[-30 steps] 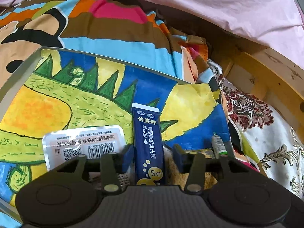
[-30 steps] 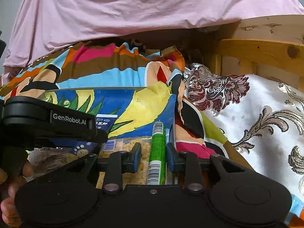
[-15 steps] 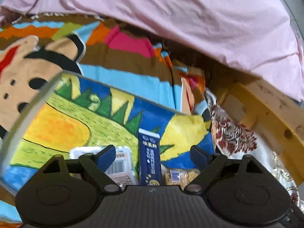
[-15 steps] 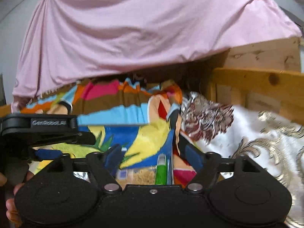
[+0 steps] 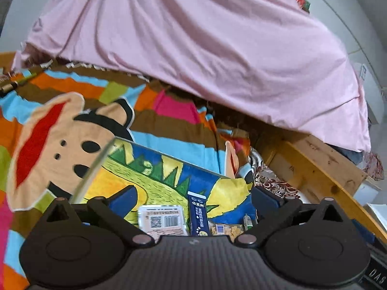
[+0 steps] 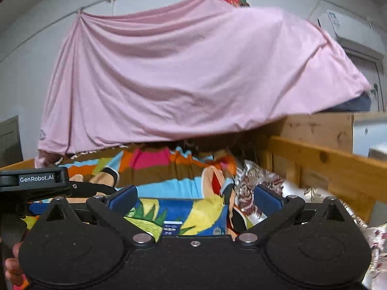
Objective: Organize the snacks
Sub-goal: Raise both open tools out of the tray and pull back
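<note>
Opening hand-held grippers (image 5: pixel 193 197) above blue sachet (image 5: pixel 198 213).

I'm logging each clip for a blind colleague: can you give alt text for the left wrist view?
The left gripper is opening, its fingers wide apart and holding nothing, above a dinosaur-print board. In a row on the board lie a white barcoded packet, a dark blue sachet, a clear snack bag and a green tube. A pink sheet hangs behind.

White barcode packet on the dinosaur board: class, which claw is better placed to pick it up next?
Probably the left claw. Its jaws are opening, empty, with the white barcode packet just below them. In the right wrist view that packet is hidden, and the right claw faces the board's other end.
</note>
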Tool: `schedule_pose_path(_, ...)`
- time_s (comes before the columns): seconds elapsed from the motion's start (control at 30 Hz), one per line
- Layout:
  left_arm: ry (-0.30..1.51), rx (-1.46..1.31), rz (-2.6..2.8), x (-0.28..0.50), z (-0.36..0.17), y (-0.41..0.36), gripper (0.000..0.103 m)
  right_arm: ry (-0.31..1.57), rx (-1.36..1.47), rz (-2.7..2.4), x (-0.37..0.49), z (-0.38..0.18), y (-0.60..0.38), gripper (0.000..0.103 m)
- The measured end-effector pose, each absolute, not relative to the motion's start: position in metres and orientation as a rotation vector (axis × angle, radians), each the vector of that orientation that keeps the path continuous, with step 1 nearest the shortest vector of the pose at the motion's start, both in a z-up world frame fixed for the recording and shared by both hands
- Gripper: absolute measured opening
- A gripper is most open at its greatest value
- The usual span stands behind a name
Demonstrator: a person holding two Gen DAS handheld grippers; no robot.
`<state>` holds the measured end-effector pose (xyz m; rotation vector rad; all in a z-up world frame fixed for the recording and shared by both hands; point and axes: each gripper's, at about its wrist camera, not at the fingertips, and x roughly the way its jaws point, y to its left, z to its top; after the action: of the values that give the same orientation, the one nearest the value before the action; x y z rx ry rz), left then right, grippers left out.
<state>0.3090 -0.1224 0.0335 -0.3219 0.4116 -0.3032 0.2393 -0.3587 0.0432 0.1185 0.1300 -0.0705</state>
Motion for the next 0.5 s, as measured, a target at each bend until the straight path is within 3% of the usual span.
schedule_pose_path(0.5, 0.290, -0.267, -0.270, 0.206, 0.051, -0.061, 0.103, 0.096, 0.055, -0.021, 0.137, 0.055, -0.312, 0.102)
